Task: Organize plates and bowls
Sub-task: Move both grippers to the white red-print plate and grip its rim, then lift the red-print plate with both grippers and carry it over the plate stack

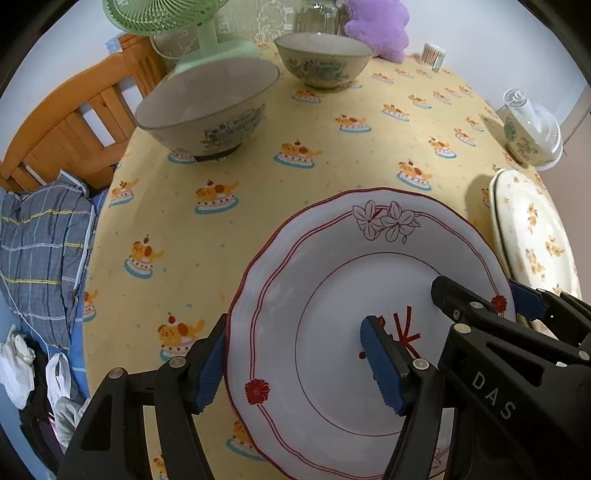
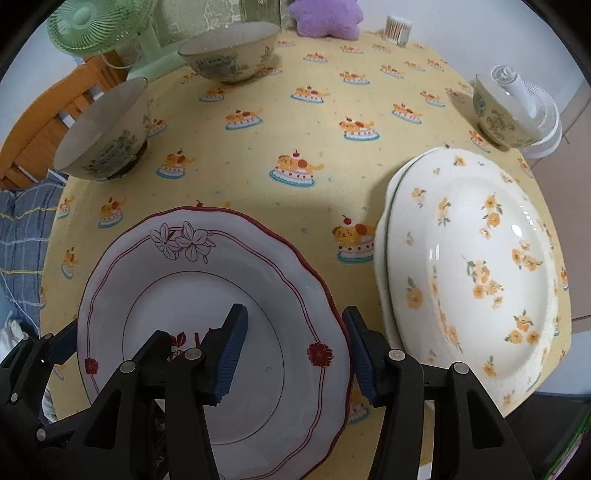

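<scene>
A white plate with a red rim and flower drawing [image 1: 332, 280] [image 2: 207, 266] lies on the yellow tablecloth at the near edge. My left gripper [image 1: 295, 363] is open and straddles its left rim, one finger outside, one over the plate's middle. My right gripper [image 2: 295, 354] is open and straddles its right rim. A stack of two white plates with yellow flowers [image 2: 476, 266] [image 1: 532, 236] lies to the right. Three patterned bowls stand around: far left [image 1: 207, 107] [image 2: 103, 136], far middle [image 1: 323, 61] [image 2: 231, 55], far right [image 2: 498, 114] [image 1: 521, 140].
A green fan [image 1: 184, 26] [image 2: 103, 29], a purple plush [image 1: 380, 29], glass jars [image 1: 317, 16] and a cotton swab holder [image 1: 434, 55] stand at the far edge. A small white fan [image 2: 532, 107] is at right. A wooden chair [image 1: 74, 122] with plaid cloth [image 1: 40, 251] is left.
</scene>
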`<state>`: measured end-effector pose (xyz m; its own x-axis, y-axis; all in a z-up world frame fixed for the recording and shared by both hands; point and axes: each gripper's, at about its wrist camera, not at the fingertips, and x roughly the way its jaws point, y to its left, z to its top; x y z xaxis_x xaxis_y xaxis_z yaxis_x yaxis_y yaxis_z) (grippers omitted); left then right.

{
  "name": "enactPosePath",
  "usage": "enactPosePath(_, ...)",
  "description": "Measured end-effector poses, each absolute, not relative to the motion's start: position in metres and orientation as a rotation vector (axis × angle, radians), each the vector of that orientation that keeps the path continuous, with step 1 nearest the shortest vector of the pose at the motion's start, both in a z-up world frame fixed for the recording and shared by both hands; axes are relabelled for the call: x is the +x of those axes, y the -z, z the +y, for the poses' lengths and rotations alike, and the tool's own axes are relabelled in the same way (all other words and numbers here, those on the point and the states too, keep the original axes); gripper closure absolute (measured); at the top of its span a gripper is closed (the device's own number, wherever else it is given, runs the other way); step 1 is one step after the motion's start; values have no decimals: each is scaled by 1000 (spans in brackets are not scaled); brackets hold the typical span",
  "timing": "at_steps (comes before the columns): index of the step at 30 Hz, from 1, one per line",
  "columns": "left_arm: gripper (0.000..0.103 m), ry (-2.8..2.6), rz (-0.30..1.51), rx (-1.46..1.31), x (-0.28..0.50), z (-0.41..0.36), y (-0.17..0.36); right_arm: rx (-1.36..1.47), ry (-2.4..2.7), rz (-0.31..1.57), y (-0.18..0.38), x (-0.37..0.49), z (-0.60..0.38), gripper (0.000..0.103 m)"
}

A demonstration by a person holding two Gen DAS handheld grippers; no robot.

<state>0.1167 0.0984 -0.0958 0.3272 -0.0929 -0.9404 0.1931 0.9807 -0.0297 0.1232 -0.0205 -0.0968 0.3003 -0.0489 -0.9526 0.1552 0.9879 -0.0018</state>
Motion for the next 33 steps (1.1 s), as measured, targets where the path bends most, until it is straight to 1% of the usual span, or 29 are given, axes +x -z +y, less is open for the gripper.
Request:
enactPosePath(10,33,223,1153,92,104,104,60,89,170,1187,54,106,-14,46)
enactPosePath(17,33,231,1095,114,100,96,45,103,177,1136,38,98,-21,46)
enactPosePath(24,33,212,1072,102,98,76,39,99,152,1109,30,97,-42,46)
enactPosePath(33,33,147,1076,55,90,29,34,55,86,1114,24,98,-90,46)
